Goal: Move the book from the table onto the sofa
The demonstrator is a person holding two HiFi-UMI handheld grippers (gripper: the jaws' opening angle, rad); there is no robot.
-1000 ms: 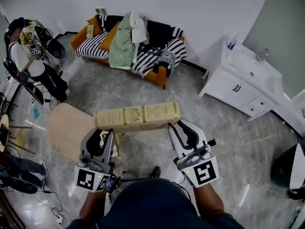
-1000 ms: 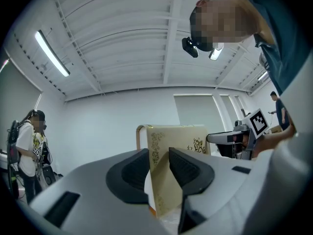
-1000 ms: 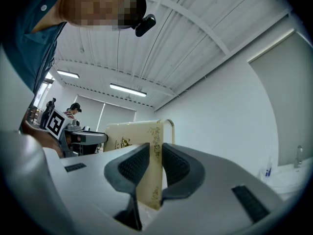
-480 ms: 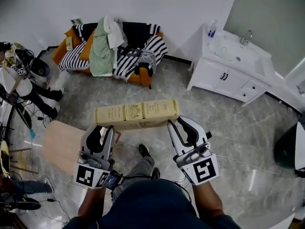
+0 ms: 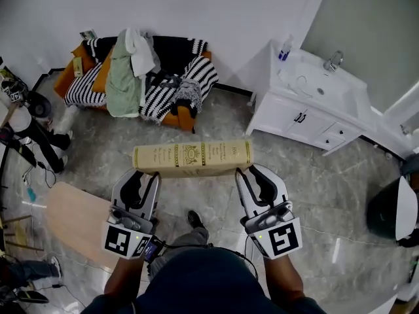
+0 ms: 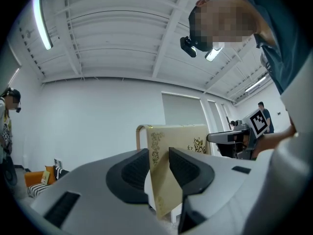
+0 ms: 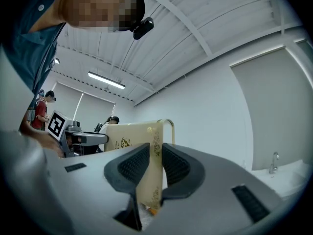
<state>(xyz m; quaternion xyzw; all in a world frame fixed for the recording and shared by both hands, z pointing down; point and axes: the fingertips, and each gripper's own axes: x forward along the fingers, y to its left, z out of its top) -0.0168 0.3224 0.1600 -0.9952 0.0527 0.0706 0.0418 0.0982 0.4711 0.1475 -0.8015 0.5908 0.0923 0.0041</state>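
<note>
I carry a thick cream book (image 5: 192, 157) with gold ornament level in the air, spine up, above the marble floor. My left gripper (image 5: 152, 176) is shut on its left end and my right gripper (image 5: 241, 173) is shut on its right end. In the left gripper view the book's cover (image 6: 161, 180) sits pinched between the dark pads; the right gripper view shows the cover (image 7: 150, 173) clamped the same way. The orange sofa (image 5: 177, 118), piled with striped blankets and clothes (image 5: 124, 77), stands against the far wall, up and left of the book.
A wooden table (image 5: 75, 222) lies at the lower left, behind my left gripper. A white vanity with a sink (image 5: 314, 103) stands at the right wall. A person (image 5: 26, 133) with gear stands at the far left. A dark bin (image 5: 389, 211) is at the right edge.
Both grippers have carried the book away from the table across the floor. The sofa has shifted left and the white vanity has come further into view. The grip is unchanged.
</note>
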